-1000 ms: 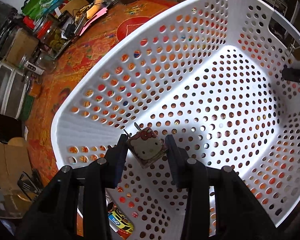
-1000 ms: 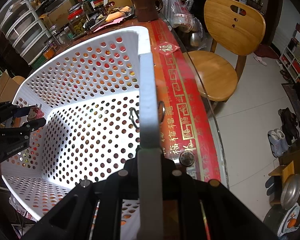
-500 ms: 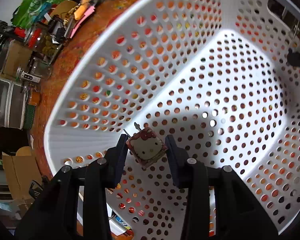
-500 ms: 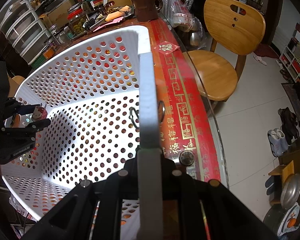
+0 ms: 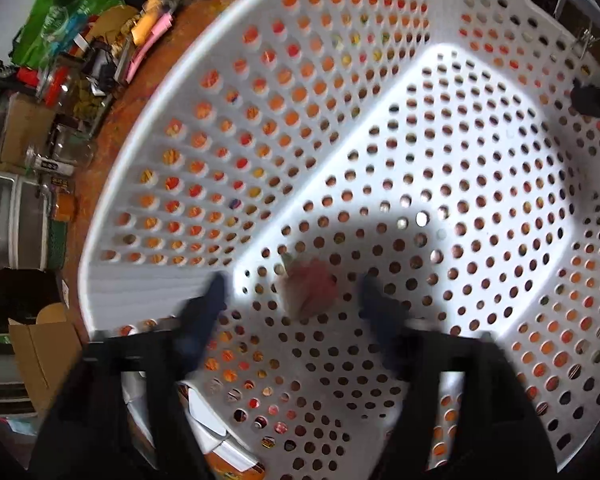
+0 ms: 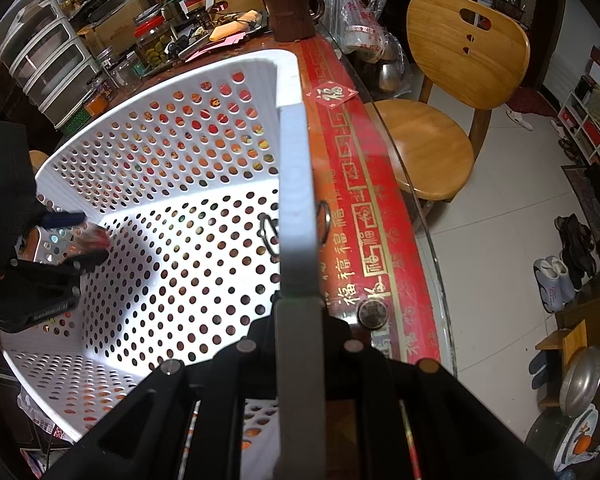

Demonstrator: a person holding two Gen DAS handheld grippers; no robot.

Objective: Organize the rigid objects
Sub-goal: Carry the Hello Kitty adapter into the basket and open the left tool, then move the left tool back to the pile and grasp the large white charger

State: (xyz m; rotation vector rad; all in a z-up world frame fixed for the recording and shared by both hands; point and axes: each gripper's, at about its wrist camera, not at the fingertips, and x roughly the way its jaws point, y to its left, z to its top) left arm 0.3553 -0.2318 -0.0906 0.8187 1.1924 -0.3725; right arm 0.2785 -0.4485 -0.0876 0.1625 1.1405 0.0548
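A white perforated basket [image 5: 440, 128] fills the left wrist view; it also shows in the right wrist view [image 6: 172, 200]. My left gripper [image 5: 292, 300] is open over the basket's near corner. A small pink Hello Kitty cube [image 5: 310, 290] hangs blurred between the spread fingers, free of both. In the right wrist view the left gripper [image 6: 80, 236] and the blurred cube [image 6: 94, 238] are at the basket's left wall. My right gripper [image 6: 300, 312] is shut on the basket's rim [image 6: 296, 184].
The basket stands on a red and orange tablecloth [image 6: 352, 208]. Jars, boxes and a brown mug [image 6: 292, 14] crowd the table's far end. Plastic drawers [image 6: 48, 56] stand at left. A wooden chair [image 6: 440, 92] stands right of the table.
My left gripper's jaws have opened wide and let go of the Hello Kitty cube, which is dropping into the basket. The left gripper has also moved further over the basket. The right gripper has held still.
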